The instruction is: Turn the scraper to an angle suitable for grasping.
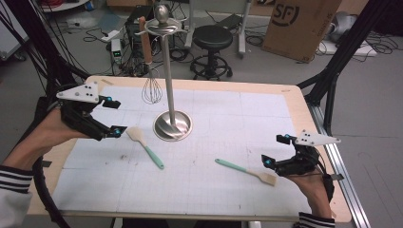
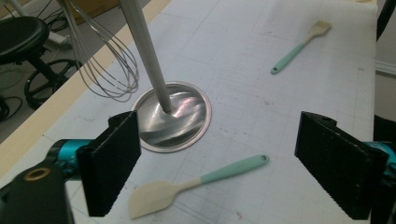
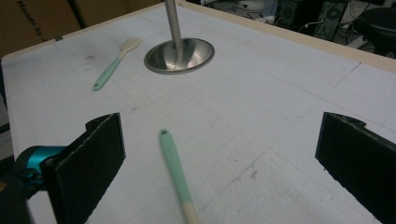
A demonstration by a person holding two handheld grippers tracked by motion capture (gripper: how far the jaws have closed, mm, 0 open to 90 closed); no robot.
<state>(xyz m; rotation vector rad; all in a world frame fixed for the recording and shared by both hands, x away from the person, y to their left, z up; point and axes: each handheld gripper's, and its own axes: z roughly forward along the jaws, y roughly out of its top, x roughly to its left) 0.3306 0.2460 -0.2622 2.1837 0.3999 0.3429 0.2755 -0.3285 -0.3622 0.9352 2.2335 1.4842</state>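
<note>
Two spatulas with teal handles and cream heads lie on the white gridded mat. The left spatula (image 1: 145,145) (image 2: 205,179) rests just right of my left gripper (image 1: 116,116) (image 2: 219,140). Its jaws stand open, and the spatula lies on the mat below and between them, untouched. The right spatula (image 1: 244,171) (image 3: 177,172) lies with its cream head close to my right gripper (image 1: 275,150) (image 3: 223,140), which is open with nothing gripped. A steel utensil stand (image 1: 173,126) (image 2: 173,116) (image 3: 180,56) rises at the mat's middle rear, with a wire whisk (image 1: 151,90) (image 2: 107,70) hanging from its top.
The mat covers a wooden table (image 1: 294,95). Beyond the far edge stand a black stool (image 1: 212,40), a cardboard box (image 1: 299,23) and floor cables. Black frame legs (image 1: 332,80) flank the table on both sides.
</note>
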